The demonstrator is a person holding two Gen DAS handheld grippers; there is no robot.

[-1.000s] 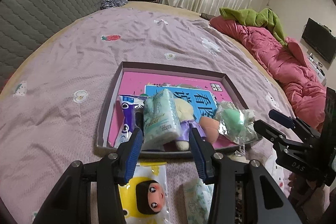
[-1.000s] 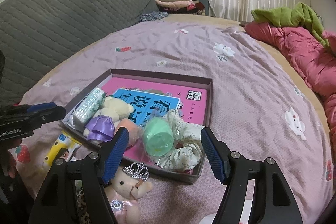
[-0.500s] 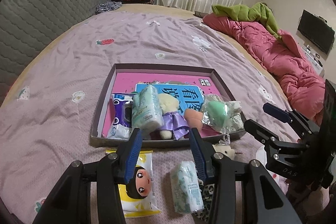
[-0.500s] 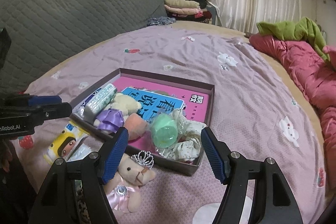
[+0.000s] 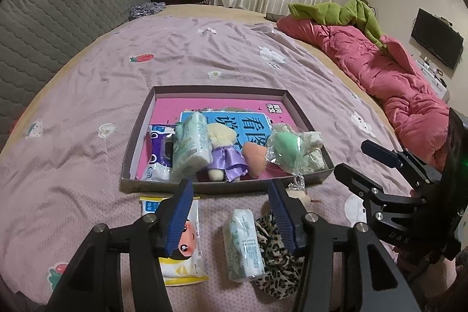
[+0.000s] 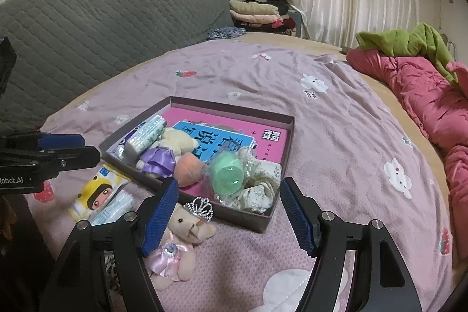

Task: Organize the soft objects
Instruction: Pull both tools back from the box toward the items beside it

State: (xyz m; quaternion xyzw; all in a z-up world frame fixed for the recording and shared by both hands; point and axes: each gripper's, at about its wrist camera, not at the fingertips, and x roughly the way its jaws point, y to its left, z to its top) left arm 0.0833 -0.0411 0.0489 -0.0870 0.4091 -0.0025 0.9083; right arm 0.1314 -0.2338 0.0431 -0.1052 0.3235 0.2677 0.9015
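Both claws, left gripper [image 5: 231, 214] just widened and right gripper [image 6: 228, 214], gape empty before the shallow brown cardboard tray [image 5: 137, 133] holding a mint tissue pack [image 5: 190, 148], purple-skirted doll [image 5: 225, 154], peach sponge [image 5: 255, 156]

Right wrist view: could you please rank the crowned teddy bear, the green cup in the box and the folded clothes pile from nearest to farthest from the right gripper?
From the right gripper:
1. Crowned teddy bear, on the bedspread by the left finger.
2. Green cup, inside the box's near corner.
3. Folded clothes pile, far beyond the bed, by the curtain.
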